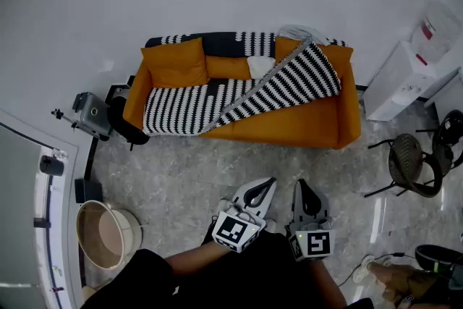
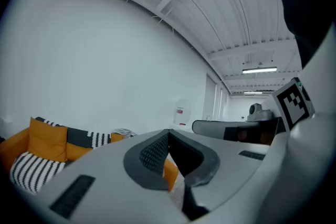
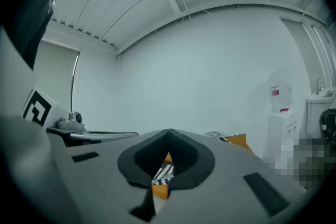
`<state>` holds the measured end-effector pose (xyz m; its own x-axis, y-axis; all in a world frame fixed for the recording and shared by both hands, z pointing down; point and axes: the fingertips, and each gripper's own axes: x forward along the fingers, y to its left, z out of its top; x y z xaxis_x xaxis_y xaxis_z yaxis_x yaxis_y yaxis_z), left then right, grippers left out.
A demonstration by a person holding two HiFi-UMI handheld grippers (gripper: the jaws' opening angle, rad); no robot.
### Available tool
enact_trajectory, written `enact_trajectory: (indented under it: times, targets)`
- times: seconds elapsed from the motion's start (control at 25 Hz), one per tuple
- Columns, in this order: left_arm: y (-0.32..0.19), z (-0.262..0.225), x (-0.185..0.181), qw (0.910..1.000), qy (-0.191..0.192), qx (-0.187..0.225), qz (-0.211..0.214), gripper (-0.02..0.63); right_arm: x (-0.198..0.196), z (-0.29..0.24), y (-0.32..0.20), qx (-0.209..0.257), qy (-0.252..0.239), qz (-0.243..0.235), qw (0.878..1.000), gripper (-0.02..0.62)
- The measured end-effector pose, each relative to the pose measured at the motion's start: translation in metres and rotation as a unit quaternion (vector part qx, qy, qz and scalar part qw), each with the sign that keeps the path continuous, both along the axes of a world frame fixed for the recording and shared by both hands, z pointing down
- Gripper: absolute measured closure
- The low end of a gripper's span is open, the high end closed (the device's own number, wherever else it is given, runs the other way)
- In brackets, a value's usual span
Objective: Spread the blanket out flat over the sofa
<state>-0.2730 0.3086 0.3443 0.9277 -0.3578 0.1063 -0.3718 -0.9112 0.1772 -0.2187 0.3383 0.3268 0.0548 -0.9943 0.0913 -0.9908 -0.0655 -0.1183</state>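
Note:
An orange sofa stands against the white wall. A black-and-white striped blanket covers its left seat and part of the backrest. The blanket's right part is folded back diagonally, leaving the orange seat at the front right bare. Both grippers hang near the person's body, far from the sofa. My left gripper and my right gripper are both shut with nothing in them. In the left gripper view the left gripper points at the sofa's left end; through the right gripper a strip of blanket shows.
An orange cushion leans on the left backrest, a white cloth lies mid-seat. A round basket stands at the lower left, a small device by the sofa's left arm. A white dispenser and a dark chair stand right.

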Motion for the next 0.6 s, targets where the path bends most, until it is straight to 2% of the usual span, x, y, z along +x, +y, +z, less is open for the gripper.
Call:
enact_trajectory:
  times: [0.28,0.44,0.6]
  targets:
    - [0.015,0.016,0.012,0.9999,-0.009,0.005,-0.010,0.598,0.026,0.004,0.014,0.016,-0.013,-0.002,1.000,0.560]
    - [0.002,0.030,0.008,0.9992,-0.031,-0.003,-0.026,0.598,0.034,0.016,0.012,0.021,-0.042,0.001,0.999,0.557]
    - [-0.015,0.046,0.026,0.9989,-0.040,-0.016,-0.016,0.598,0.053,0.031,-0.003,0.014,-0.060,0.012,0.998,0.557]
